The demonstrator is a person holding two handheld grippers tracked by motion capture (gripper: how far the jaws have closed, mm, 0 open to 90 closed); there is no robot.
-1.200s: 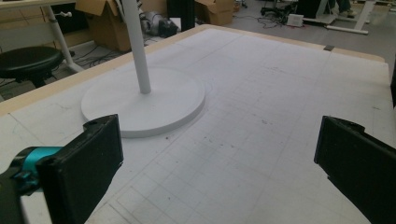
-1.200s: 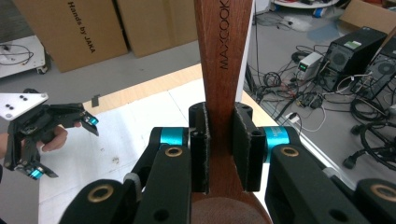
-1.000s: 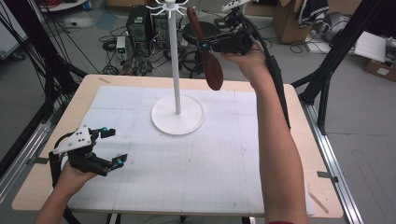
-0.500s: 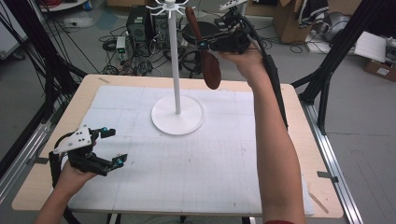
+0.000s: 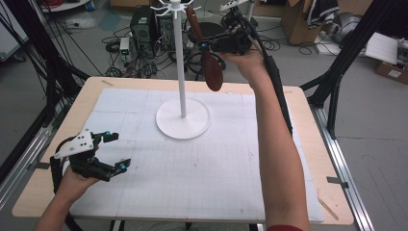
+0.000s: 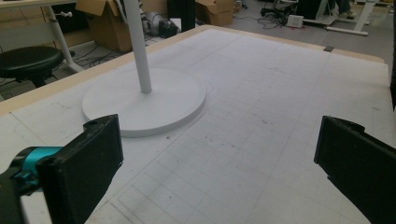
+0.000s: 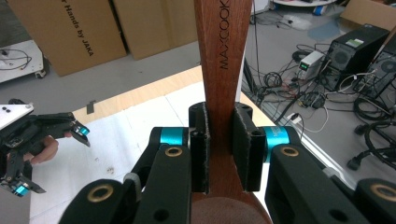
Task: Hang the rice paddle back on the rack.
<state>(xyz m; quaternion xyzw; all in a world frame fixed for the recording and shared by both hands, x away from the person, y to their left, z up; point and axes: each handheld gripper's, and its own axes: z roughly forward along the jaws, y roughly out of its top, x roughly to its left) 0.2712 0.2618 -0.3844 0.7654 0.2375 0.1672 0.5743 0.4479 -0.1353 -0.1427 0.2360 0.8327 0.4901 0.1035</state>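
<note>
A dark wooden spoon (image 5: 213, 72) hangs bowl-down, high above the table's far edge, just right of the white stand's pole (image 5: 181, 62). My right gripper (image 5: 204, 45) is shut on the spoon's handle (image 7: 219, 56), and the pads (image 7: 200, 149) press both of its sides. The handle's upper end reaches up near the hooks (image 5: 175, 6) at the top of the stand. My left gripper (image 5: 118, 150) rests open at the table's near left with nothing between its jaws. From the left gripper (image 6: 219, 177) the round stand base (image 6: 144, 100) lies ahead.
The white gridded mat (image 5: 202, 163) covers most of the wooden table (image 5: 312, 159). Past the far edge lie cables, computer cases (image 5: 144, 26) and cardboard boxes (image 5: 298, 19). Black frame legs (image 5: 341, 67) stand at the right.
My right gripper has carried the spoon slightly left, closer to the stand's pole and hooks. The left gripper has stayed in place.
</note>
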